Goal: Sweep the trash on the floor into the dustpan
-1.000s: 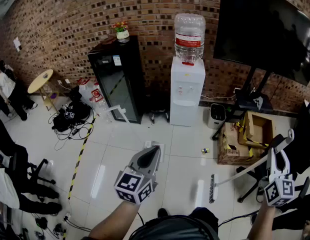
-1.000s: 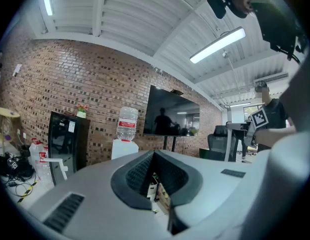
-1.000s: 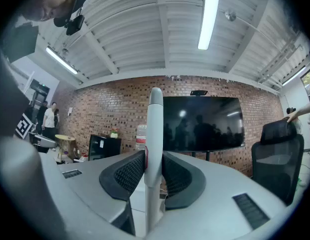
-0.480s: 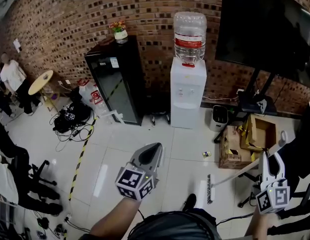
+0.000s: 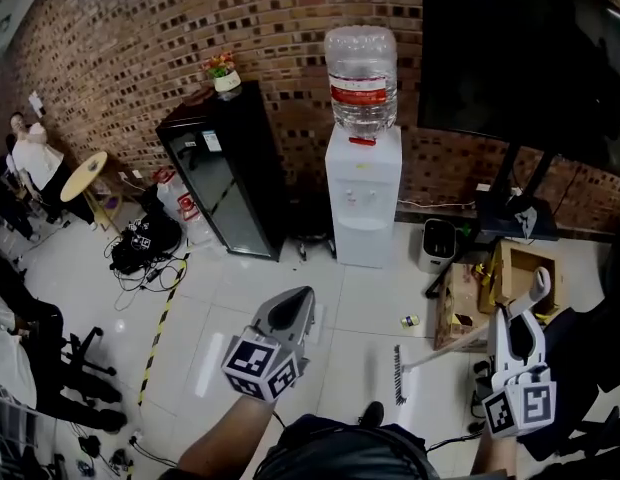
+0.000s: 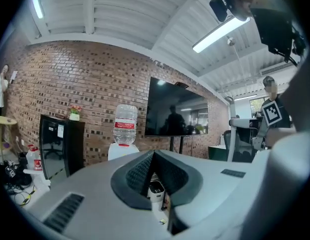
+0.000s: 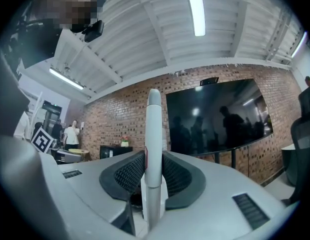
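Well, the right gripper (image 7: 154,170) is clamped on the broom handle (image 7: 153,129), with the brush head (image 5: 398,373) just short of a small yellow scrap (image 5: 410,321) on the floor by the cardboard box (image 5: 458,303). The left gripper (image 5: 293,310) is closed on nothing, and no dustpan shows. Short, flat strokes should draw the scrap away from the box.

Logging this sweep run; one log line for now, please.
right claw: shut on broom handle | left claw: shut, empty | broom head: on floor | trash scrap: on floor, unswept | dustpan: unseen
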`<action>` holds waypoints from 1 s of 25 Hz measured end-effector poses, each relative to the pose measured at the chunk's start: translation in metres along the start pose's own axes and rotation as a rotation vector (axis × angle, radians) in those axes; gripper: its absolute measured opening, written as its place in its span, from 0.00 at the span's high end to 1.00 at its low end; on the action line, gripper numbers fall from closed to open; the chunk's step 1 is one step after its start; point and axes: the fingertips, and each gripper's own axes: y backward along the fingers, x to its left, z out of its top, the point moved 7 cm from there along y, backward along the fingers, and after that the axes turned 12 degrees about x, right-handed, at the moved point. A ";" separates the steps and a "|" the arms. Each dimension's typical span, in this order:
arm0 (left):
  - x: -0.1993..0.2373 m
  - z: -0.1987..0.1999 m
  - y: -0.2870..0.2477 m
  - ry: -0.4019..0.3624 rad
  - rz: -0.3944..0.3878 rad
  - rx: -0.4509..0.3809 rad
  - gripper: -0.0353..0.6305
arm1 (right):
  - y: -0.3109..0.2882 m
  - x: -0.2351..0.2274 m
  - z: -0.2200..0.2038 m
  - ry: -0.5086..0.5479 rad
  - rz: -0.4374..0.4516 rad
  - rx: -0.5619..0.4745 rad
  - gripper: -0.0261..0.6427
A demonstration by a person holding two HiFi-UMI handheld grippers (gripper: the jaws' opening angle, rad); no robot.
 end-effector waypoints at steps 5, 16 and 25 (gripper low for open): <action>-0.004 0.015 -0.041 0.017 0.010 0.013 0.94 | -0.041 -0.030 -0.005 0.002 0.024 0.029 0.77; 0.048 0.024 -0.111 0.020 -0.048 0.033 0.94 | -0.116 -0.053 -0.021 0.055 -0.078 0.016 0.77; 0.123 0.038 -0.171 0.018 -0.123 0.032 0.94 | -0.177 -0.056 -0.022 0.117 -0.212 0.023 0.77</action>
